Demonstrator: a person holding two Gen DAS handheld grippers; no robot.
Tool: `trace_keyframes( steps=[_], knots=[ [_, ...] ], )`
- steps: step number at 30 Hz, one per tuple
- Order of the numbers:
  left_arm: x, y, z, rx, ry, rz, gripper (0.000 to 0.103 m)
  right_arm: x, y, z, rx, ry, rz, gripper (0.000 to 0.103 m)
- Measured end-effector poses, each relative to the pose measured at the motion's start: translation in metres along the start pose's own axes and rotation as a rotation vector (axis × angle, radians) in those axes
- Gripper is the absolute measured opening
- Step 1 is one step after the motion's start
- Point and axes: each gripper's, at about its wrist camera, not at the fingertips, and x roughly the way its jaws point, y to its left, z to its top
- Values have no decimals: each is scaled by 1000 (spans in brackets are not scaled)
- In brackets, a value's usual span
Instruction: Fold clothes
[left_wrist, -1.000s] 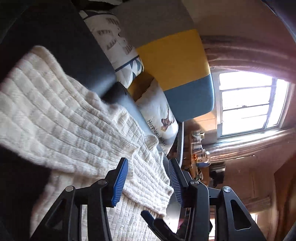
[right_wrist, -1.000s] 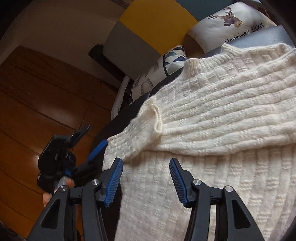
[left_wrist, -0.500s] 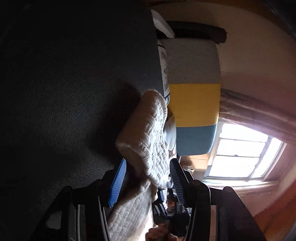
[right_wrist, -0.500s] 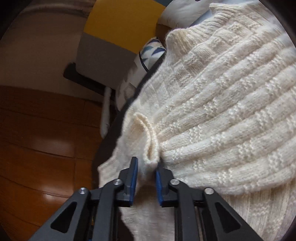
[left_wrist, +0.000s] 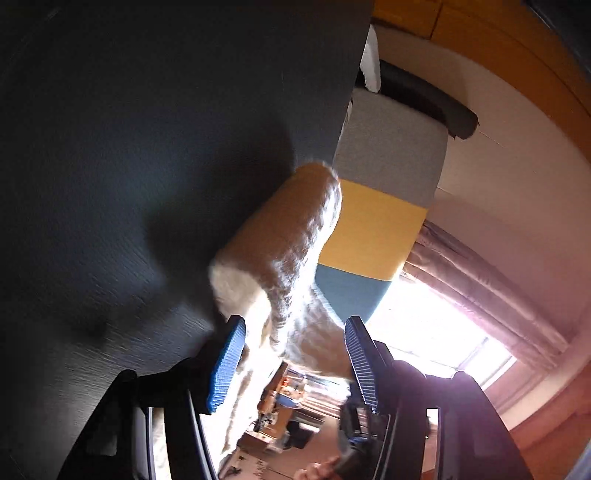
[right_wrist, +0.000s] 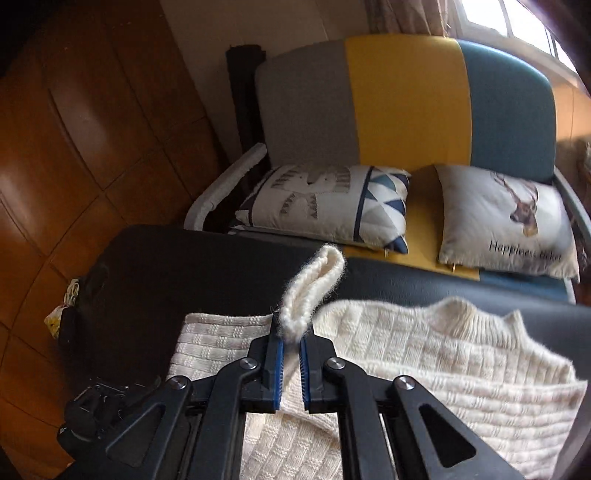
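Spreading across the dark padded surface (right_wrist: 192, 266), the cream knit sweater (right_wrist: 424, 369) lies flat at five o'clock in the right wrist view, with the striped chair (right_wrist: 406, 99) and two cushions (right_wrist: 325, 203) at twelve. Right gripper (right_wrist: 291, 363) is pinched nearly closed on the sweater's cuff (right_wrist: 314, 284), which stands up at centre. Left gripper (left_wrist: 291, 363) gapes wide, blurred knit (left_wrist: 280, 254) between its blue pads (left_wrist: 227, 363), no clamp on it.

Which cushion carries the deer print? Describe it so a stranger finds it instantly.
Start at the grey, yellow and blue striped sofa backrest. Two white square cushions lean below it; the deer cushion sits under the blue stripe. Unlike the triangle-patterned cushion, it bears black script.
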Motion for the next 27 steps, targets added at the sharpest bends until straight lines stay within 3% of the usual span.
trace_keyframes(
  steps=[6,12,16,21,25,27],
  knots=[
    [44,-8,-17,30,15,57,56,-46,13,39,-103,-94,-60,6],
    [81,-18,-33,154,5,183,56,-76,-61,23,6,-106,-183,6],
    [89,-21,-37,208,-6,241,56,-69,-144,-32,186,-35,-247,6],
    [101,-27,-44,288,-15,307,56,-45,-235,-122,470,55,-218,6],
    [111,-34,-54,384,-45,373,52,-37,-265,-162,597,44,-146,6],
    [117,-39,-61,452,-68,412,39,-37,-271,-170,635,20,-112,6]
  ],
)
